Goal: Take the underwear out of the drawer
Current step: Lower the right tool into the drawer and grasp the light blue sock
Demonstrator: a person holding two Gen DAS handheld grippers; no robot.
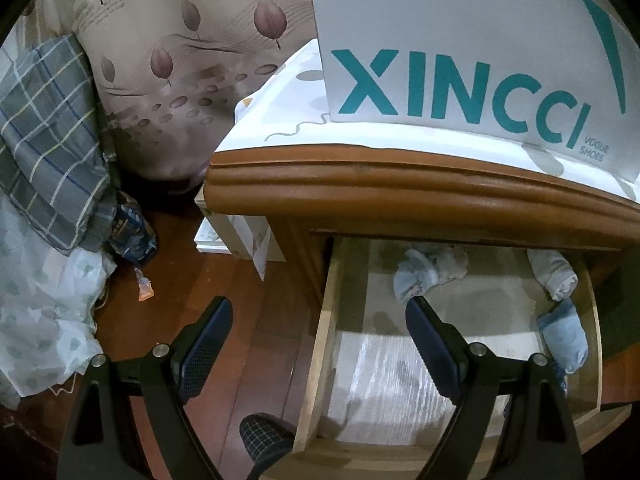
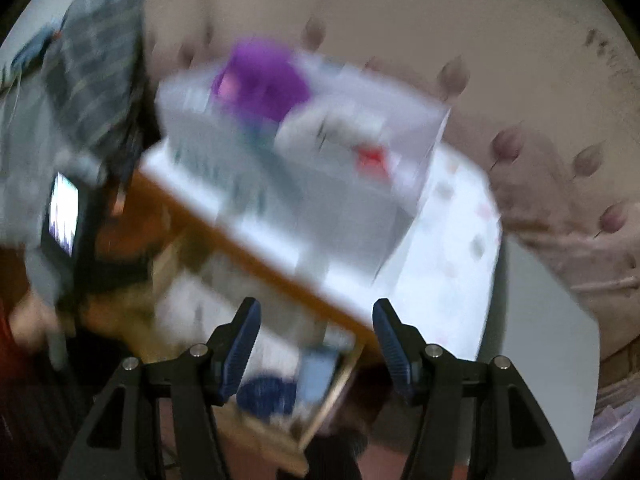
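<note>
The drawer stands pulled out of a brown wooden nightstand, its pale bottom lined with crinkly clear plastic. Three small rolled bundles of cloth lie in it. One pale blue and grey bundle sits at the back, about twelve o'clock from the drawer's middle. A whitish roll lies at two o'clock against the right wall, and a light blue roll lies just below it, at about three o'clock. Whether each is underwear or socks I cannot tell.

The left tongs hang wide open and grip nothing; one finger is over the dark wood floor, the other over the drawer, its tip just short of the blue and grey bundle. The left view alone is sharp: a white shoe box with teal lettering stands on the cloth-covered surface, and a checked cloth hangs at nine o'clock.

The right view is smeared with motion. It alone looks down into the box, where something purple shows, and it catches a drawer corner holding something blue. The right tongs are partly open with nothing between the pads.
</note>
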